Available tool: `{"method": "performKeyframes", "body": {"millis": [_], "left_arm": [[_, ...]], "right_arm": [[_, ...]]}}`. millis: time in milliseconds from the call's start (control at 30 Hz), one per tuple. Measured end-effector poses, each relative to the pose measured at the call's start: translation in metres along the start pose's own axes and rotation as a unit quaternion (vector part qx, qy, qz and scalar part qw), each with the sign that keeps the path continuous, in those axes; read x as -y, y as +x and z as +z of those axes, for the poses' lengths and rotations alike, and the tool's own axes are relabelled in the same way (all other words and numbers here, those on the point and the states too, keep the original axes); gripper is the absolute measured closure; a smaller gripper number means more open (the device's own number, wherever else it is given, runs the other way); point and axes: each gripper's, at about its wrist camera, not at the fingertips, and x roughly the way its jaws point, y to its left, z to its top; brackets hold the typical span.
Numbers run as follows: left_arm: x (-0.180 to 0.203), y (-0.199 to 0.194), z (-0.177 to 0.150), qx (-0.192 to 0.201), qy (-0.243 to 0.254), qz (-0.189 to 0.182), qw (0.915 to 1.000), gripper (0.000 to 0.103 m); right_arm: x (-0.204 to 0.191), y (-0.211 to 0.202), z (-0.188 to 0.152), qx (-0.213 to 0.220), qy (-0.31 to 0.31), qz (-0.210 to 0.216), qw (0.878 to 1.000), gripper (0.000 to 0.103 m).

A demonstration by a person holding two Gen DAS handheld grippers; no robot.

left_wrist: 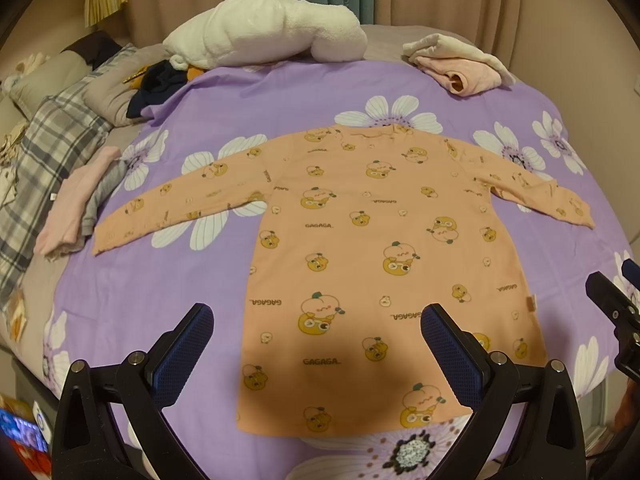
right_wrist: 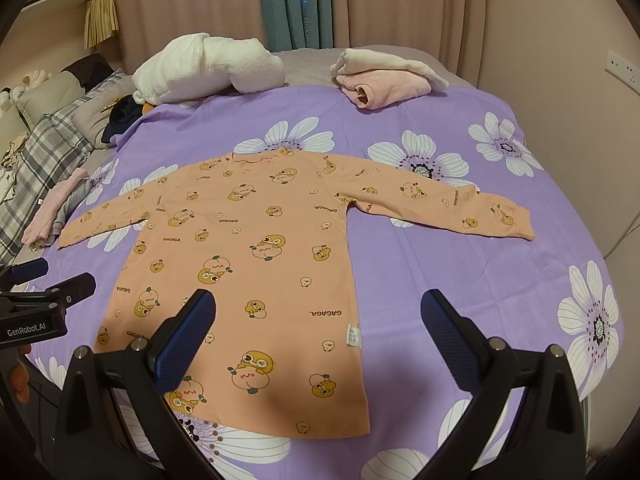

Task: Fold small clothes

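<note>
Covering most of the bed [left_wrist: 120, 304], the purple flowered sheet [right_wrist: 440, 280] is smooth but loose, so a pinch taken too deep would likely catch it along with the garment and drag it into the fold.

On it lies the task's thing, a peach long-sleeved shirt [left_wrist: 360, 240], flat, both sleeves spread out sideways, hem nearest the cameras. It looks thin and soft; lifted by one layer only, the body would sag and the fold would go crooked.

Its right sleeve [right_wrist: 460, 208] reaches well out toward the bed's edge and could slip or twist when swung across.

Folded clothes [left_wrist: 72, 208] sit just beside the left cuff, so a careless sweep there might knock them. White and pink bundles [right_wrist: 380, 76] lie well apart at the far side.

The left gripper [left_wrist: 316, 344] hovers over the hem, its fingers spread wide and holding nothing. The right gripper [right_wrist: 316, 340] hovers over the hem's right corner, its fingers likewise wide and empty.
</note>
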Motion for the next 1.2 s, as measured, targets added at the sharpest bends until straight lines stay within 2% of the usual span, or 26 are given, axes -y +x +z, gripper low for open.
{"method": "performKeyframes", "body": {"millis": [267,367,433,567,667,733,800,833,900,967,1000,1067,1133,1200], "left_arm": [[0.004,-0.004,-0.004,0.000,0.001,0.000,1.0000,0.001],[-0.001,0.007,-0.001,-0.004,-0.002,-0.003,1.0000,0.001],[-0.012,0.029,0.013,-0.010,-0.005,-0.008,0.9999,0.001],[-0.029,0.055,0.026,-0.019,-0.020,-0.017,0.9995,0.001],[-0.034,0.063,0.026,-0.028,-0.039,-0.050,0.9976,0.001],[-0.037,0.075,0.024,-0.042,-0.057,-0.094,0.9931,0.001],[-0.044,0.091,0.023,-0.057,-0.088,-0.136,0.9852,0.001],[-0.047,0.101,0.022,-0.065,-0.107,-0.156,0.9798,0.001],[-0.055,0.120,0.019,-0.076,-0.146,-0.197,0.9666,0.001],[-0.061,0.131,0.017,-0.081,-0.178,-0.230,0.9533,0.001],[-0.063,0.136,0.019,-0.081,-0.191,-0.237,0.9491,0.001],[-0.065,0.140,0.023,-0.075,-0.198,-0.242,0.9469,0.001],[-0.064,0.140,0.029,-0.065,-0.203,-0.243,0.9463,0.001],[-0.065,0.140,0.033,-0.062,-0.214,-0.259,0.9397,0.001]], "right_arm": [[0.001,0.000,-0.001,-0.002,0.002,0.002,1.000,0.000],[0.000,0.001,-0.001,-0.009,0.000,-0.002,1.000,0.000],[0.002,0.002,-0.002,-0.010,0.007,0.003,1.000,0.000],[0.008,0.006,-0.006,0.010,0.033,0.024,0.999,0.000],[0.017,0.011,-0.008,0.011,0.064,0.067,0.996,0.000],[0.032,0.020,-0.010,0.003,0.102,0.121,0.987,0.000],[0.055,0.036,-0.016,-0.018,0.168,0.179,0.969,0.000],[0.069,0.046,-0.019,-0.025,0.202,0.193,0.960,0.000],[0.103,0.067,-0.030,-0.049,0.276,0.192,0.941,0.000],[0.144,0.086,-0.039,-0.054,0.342,0.168,0.923,0.001],[0.158,0.091,-0.042,-0.048,0.356,0.152,0.921,0.002],[0.186,0.099,-0.044,-0.039,0.386,0.118,0.914,0.007],[0.214,0.108,-0.046,-0.019,0.422,0.119,0.899,0.008],[0.237,0.117,-0.047,-0.010,0.461,0.121,0.879,0.011]]}}
